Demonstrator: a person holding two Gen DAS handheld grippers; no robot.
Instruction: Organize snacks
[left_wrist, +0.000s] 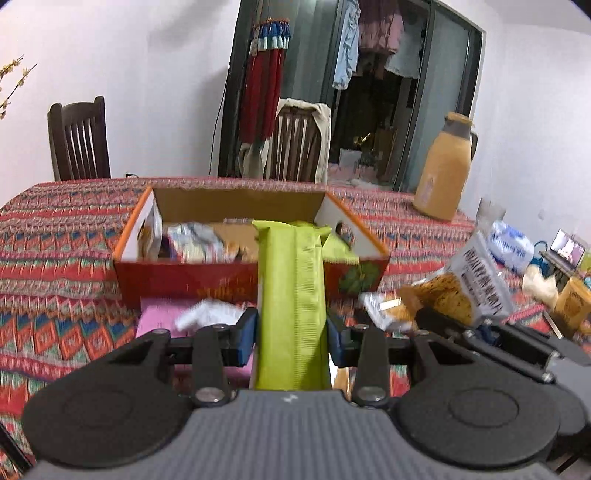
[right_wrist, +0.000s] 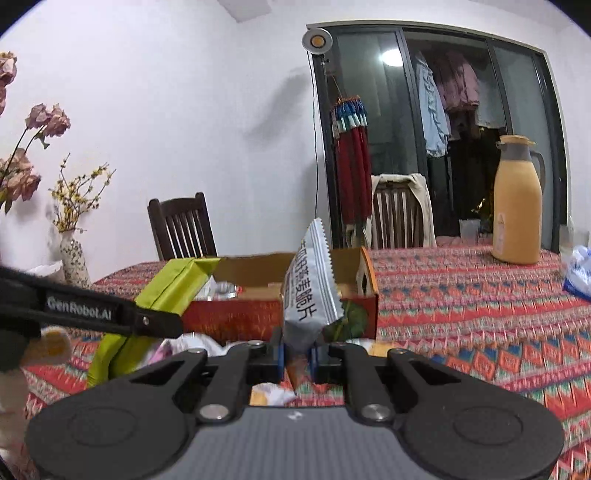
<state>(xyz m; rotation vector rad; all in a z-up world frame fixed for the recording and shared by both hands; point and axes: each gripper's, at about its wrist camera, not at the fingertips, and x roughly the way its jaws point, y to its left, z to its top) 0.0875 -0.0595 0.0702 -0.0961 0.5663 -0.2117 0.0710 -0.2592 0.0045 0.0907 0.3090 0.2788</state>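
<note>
My left gripper (left_wrist: 291, 338) is shut on a long lime-green snack packet (left_wrist: 293, 295), held in front of the open cardboard box (left_wrist: 184, 280); the packet's far end reaches over the box's near right corner. The box holds several snack packets (left_wrist: 195, 243). My right gripper (right_wrist: 297, 356) is shut on a grey-and-white chip packet (right_wrist: 310, 291), held upright before the box (right_wrist: 236, 314). The right gripper with its chip packet (left_wrist: 465, 288) shows at right in the left wrist view. The green packet (right_wrist: 170, 291) and the left gripper's arm (right_wrist: 92, 314) show at left in the right wrist view.
Loose snack packets (left_wrist: 207, 314) lie on the patterned tablecloth (left_wrist: 55, 295) before the box. An orange thermos jug (right_wrist: 517, 206) stands at the back right. Bags (left_wrist: 509, 247) sit at the right edge. A flower vase (right_wrist: 74, 258) stands at left; chairs stand behind the table.
</note>
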